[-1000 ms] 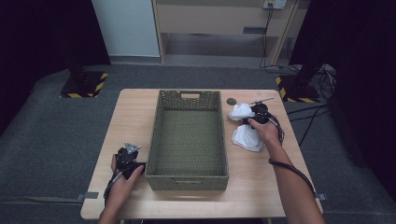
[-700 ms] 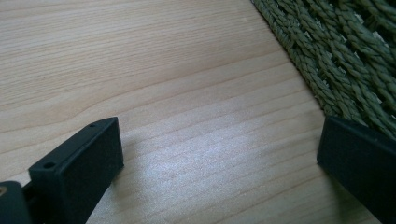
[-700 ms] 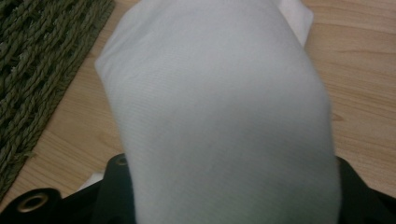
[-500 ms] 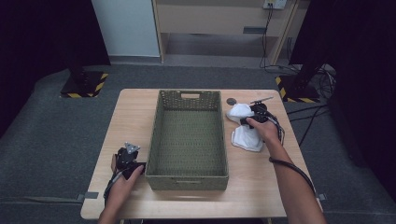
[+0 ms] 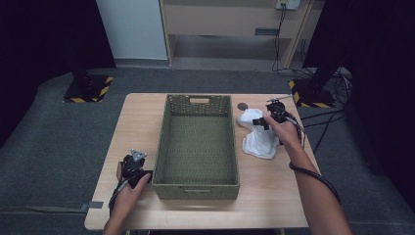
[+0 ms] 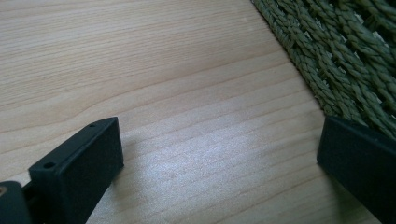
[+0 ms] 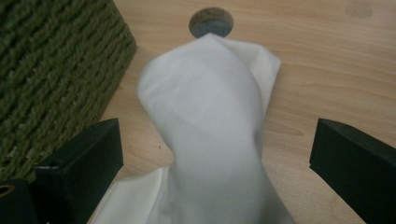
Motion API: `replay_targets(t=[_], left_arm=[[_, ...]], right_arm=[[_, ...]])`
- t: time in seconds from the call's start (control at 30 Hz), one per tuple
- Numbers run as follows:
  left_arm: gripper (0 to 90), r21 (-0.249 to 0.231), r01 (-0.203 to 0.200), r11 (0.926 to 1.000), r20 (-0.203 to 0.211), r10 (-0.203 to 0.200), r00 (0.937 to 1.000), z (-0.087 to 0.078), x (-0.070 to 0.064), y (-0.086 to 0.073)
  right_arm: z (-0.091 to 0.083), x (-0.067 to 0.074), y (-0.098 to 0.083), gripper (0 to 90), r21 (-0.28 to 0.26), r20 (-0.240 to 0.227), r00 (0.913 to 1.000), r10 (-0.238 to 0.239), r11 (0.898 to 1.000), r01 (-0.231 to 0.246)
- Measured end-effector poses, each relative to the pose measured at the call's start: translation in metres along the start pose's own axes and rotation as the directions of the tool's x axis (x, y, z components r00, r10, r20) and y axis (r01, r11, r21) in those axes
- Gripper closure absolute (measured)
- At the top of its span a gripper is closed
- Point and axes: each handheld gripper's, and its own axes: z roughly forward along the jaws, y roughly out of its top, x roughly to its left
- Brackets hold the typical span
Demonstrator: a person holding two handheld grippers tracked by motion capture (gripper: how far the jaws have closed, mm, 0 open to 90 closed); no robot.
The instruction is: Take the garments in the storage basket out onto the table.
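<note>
A white cloth (image 5: 258,134) lies bunched on the wooden table (image 5: 274,191), right of a green woven basket (image 5: 197,183). My right gripper (image 5: 264,120) hovers over the cloth's far end. In the right gripper view its jaws have just been opening and stand wide apart, with the cloth (image 7: 210,126) humped between them, clear of both pads. My left gripper (image 5: 135,166) rests near the basket's front left corner. Its jaws are spread over bare wood, with the basket wall (image 6: 336,51) beside the right jaw.
A small dark round disc (image 5: 242,105) sits on the table past the cloth, also seen as the disc (image 7: 211,22) in the right gripper view. The basket is empty. A cable trails from the right gripper along the forearm. Dark floor surrounds the table.
The right gripper has let go of the cloth and risen a little; the cloth's far end now stands humped on the table. The left hand has stayed put.
</note>
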Motion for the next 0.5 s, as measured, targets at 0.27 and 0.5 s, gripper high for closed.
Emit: replay_targets(t=[0.27, 0.5], left_arm=[[0.0, 0.0, 0.0, 1.0, 0.0, 0.0, 1.0, 0.0, 0.0, 0.0], [0.0, 0.0, 0.0, 1.0, 0.0, 0.0, 1.0, 0.0, 0.0, 0.0]], right_arm=[[-0.013, 0.008, 0.0, 2.9, -0.06, -0.005, 1.0, 0.001, 0.998, -0.001], [-0.031, 0.009, 0.006, 2.7, -0.106, 0.003, 1.0, -0.002, 0.994, 0.002]])
